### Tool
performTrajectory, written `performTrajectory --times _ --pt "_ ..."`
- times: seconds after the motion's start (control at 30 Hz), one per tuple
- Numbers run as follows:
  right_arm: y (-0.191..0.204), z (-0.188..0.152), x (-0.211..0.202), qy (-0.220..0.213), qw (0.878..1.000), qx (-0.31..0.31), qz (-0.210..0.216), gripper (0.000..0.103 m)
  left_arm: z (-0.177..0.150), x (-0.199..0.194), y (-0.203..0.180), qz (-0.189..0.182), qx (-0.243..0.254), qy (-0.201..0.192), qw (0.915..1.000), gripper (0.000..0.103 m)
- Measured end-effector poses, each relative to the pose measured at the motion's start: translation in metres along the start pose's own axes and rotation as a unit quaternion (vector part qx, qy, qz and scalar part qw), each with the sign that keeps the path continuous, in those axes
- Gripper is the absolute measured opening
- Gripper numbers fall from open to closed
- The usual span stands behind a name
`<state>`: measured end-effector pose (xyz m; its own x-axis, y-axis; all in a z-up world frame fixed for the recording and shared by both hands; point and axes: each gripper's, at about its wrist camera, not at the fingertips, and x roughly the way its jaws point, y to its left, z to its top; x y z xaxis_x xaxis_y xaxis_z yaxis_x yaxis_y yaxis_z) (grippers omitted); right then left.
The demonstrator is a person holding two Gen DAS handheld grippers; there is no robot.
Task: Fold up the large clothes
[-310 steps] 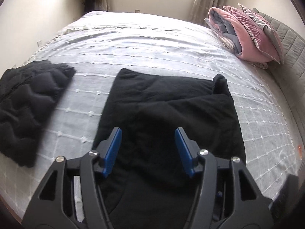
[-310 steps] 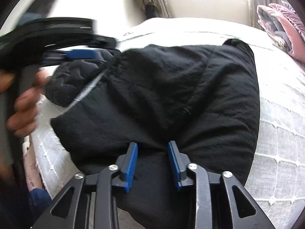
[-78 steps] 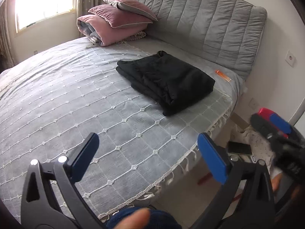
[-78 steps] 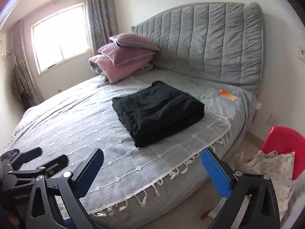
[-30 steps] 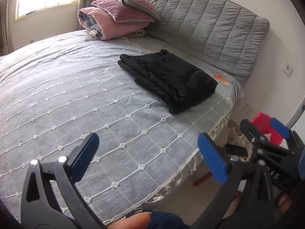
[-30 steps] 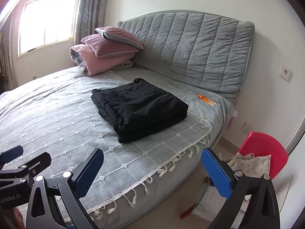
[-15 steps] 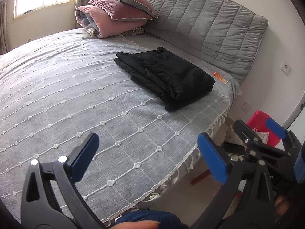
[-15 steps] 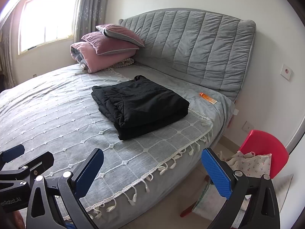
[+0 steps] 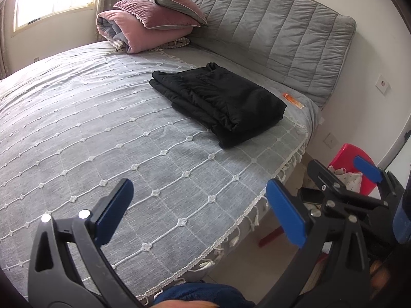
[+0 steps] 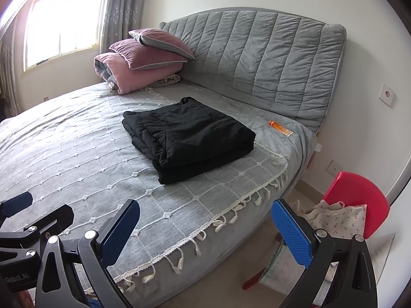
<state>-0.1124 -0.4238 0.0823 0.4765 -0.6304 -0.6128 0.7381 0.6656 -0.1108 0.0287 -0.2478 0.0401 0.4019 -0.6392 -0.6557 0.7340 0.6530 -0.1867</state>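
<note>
A folded black garment point(image 9: 221, 102) lies as a neat stack on the grey bed point(image 9: 102, 133) near the headboard; it also shows in the right wrist view point(image 10: 190, 136). My left gripper point(image 9: 203, 210) is open and empty, held over the bed's near edge, well back from the garment. My right gripper point(image 10: 208, 228) is open and empty, held off the bed's side, over the fringe and floor. The right gripper also shows at the right of the left wrist view point(image 9: 359, 187).
Pink pillows and a rolled quilt point(image 10: 138, 61) sit at the head of the bed by the grey headboard point(image 10: 262, 56). An orange tube point(image 10: 280, 128) lies by the headboard. A red chair point(image 10: 357, 195) with patterned cloth stands on the floor to the right.
Both grippers stay wide open and empty. The views shifted slightly; the folded garment has not moved on the bed.
</note>
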Motion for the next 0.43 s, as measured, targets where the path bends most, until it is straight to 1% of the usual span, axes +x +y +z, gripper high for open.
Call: performTrajectory --times 0.43 --pt "-0.0018 -0.0004 -0.0004 0.002 1.000 0.000 -0.004 0.103 -0.0002 0.0006 -0.0032 -0.002 0.007 -0.003 1.0000 0.103"
